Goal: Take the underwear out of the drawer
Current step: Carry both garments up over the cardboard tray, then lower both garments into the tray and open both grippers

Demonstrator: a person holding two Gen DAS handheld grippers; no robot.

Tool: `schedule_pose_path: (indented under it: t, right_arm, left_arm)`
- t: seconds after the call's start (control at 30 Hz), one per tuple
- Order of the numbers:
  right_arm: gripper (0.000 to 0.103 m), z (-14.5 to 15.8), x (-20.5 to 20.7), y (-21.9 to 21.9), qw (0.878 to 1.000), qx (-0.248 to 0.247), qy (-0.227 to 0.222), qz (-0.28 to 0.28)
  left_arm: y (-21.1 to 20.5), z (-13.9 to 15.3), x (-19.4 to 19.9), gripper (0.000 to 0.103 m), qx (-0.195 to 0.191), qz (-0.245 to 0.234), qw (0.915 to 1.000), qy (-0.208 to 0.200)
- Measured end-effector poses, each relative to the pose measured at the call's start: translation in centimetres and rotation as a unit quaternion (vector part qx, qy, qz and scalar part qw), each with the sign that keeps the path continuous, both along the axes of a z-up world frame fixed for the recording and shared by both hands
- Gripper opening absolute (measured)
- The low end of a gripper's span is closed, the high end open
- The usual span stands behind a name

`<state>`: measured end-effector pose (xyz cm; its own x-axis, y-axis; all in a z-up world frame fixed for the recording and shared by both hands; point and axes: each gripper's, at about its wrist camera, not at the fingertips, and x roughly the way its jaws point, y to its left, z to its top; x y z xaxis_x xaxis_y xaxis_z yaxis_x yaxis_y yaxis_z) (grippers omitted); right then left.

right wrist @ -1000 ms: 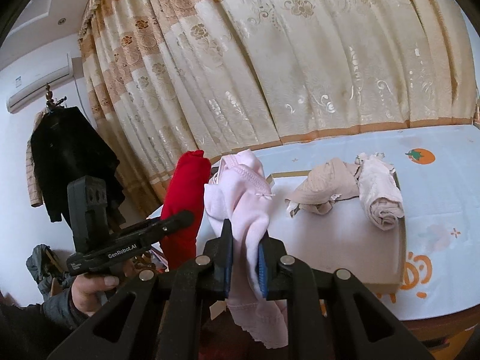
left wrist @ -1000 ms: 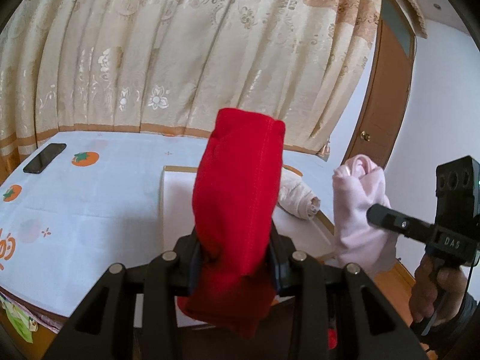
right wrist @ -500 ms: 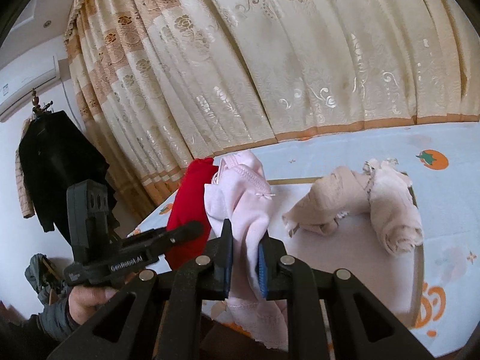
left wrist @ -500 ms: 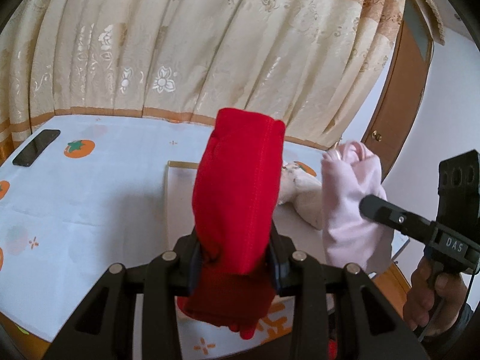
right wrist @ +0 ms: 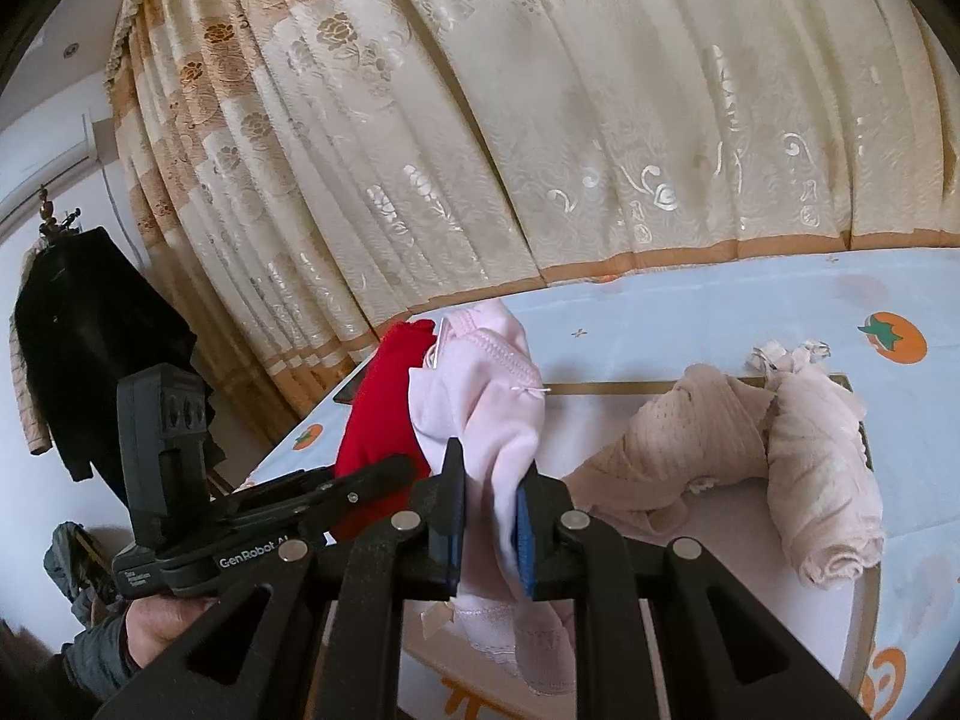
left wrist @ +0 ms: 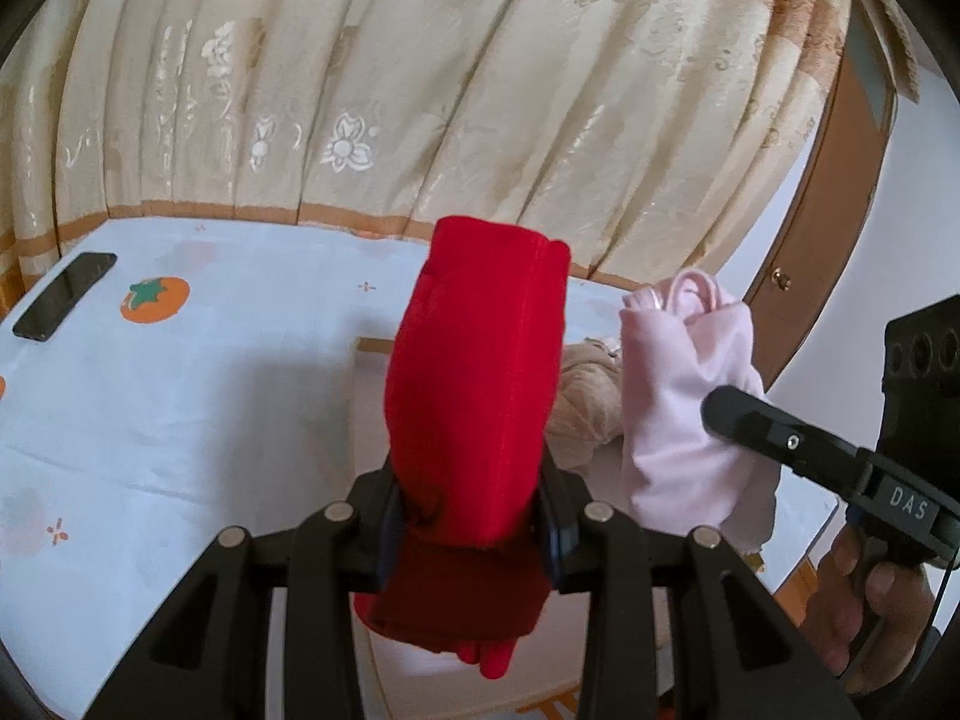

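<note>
My left gripper [left wrist: 471, 510] is shut on a rolled red underwear [left wrist: 480, 372], held upright above the table. My right gripper [right wrist: 487, 519] is shut on a rolled pale pink underwear [right wrist: 480, 396], held just right of the red one; it also shows in the left wrist view [left wrist: 684, 396]. The red roll shows in the right wrist view [right wrist: 378, 420]. Two beige rolled garments [right wrist: 690, 438] [right wrist: 822, 480] lie on a white board with a wooden edge [right wrist: 750, 588]. No drawer is in view.
A white tablecloth with orange fruit prints [left wrist: 180, 390] covers the table. A black phone [left wrist: 63, 294] lies at its far left. Cream curtains [left wrist: 420, 90] hang behind. A wooden door [left wrist: 828, 240] stands right; a dark coat [right wrist: 90, 348] hangs left.
Both grippers have moved forward over the table with their garments still held. The beige rolls and board now look closer, and the pink roll sits nearer to the red one.
</note>
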<state>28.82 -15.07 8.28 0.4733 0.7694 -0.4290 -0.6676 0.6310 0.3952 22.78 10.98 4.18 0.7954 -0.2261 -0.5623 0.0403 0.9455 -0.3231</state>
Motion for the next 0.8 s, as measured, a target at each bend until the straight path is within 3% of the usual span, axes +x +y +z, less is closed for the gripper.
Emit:
schedule_pose_path:
  t: [0.27, 0.8]
  right_arm:
    - [0.015, -0.9, 3.2, 1.2, 0.999, 0.01, 0.036, -0.014]
    - [0.016, -3.0, 7.9, 4.1, 0.997, -0.005, 0.07, -0.03]
  left_arm:
    - [0.6, -0.6, 2.7, 0.034, -0.032, 0.004, 0.9992, 0.024]
    - [1.2, -2.3, 6.5, 0.034, -0.036, 0.009, 0.9969, 0.07]
